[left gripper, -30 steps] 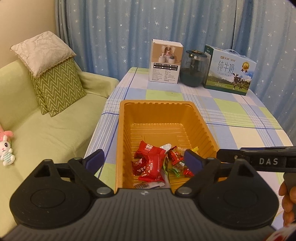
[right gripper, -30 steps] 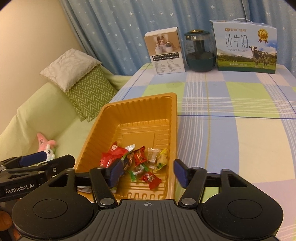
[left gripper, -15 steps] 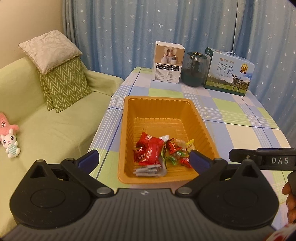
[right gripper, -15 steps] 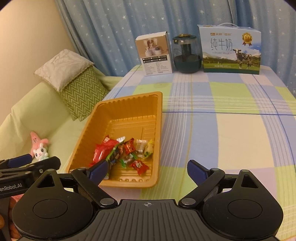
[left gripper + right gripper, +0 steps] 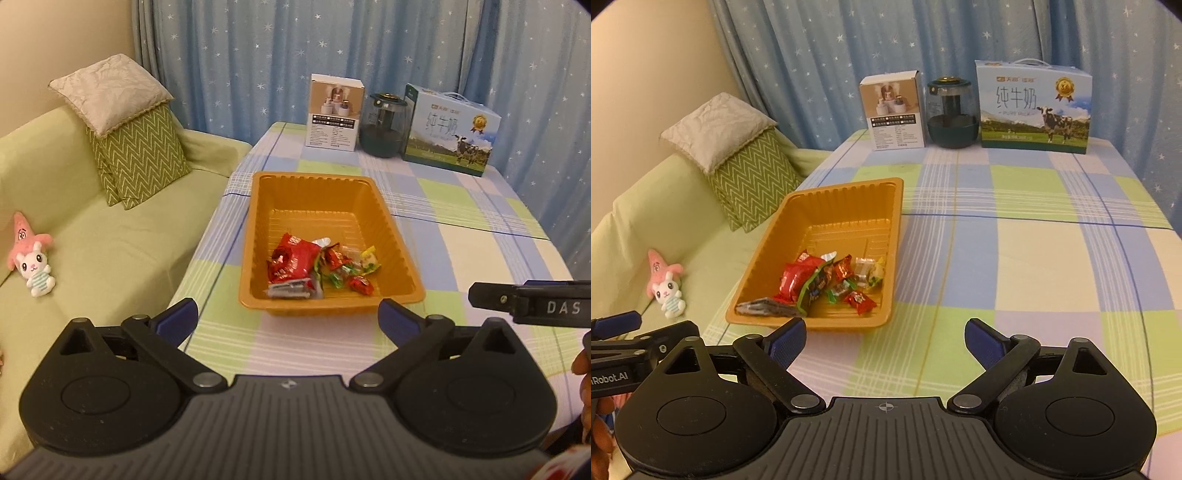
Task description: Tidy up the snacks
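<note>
An orange plastic tray (image 5: 317, 195) stands on the checked tablecloth; it also shows in the right wrist view (image 5: 846, 206). Several wrapped snacks (image 5: 295, 264) lie in its near end: red packets, small candies (image 5: 860, 301) and a dark packet. My left gripper (image 5: 287, 320) is open and empty, just in front of the tray's near edge. My right gripper (image 5: 885, 339) is open and empty, in front of the tray's near right corner. Each gripper's side shows in the other's view.
At the table's far end stand a white box (image 5: 334, 112), a dark glass jar (image 5: 384, 125) and a milk carton (image 5: 1034, 107). A green sofa (image 5: 92, 236) with cushions and a plush toy (image 5: 31, 254) is at the left. Curtains hang behind.
Both grippers have pulled back and up from the tray, so the whole tray now shows ahead of them. Both stay open and empty. The snacks have not moved.
</note>
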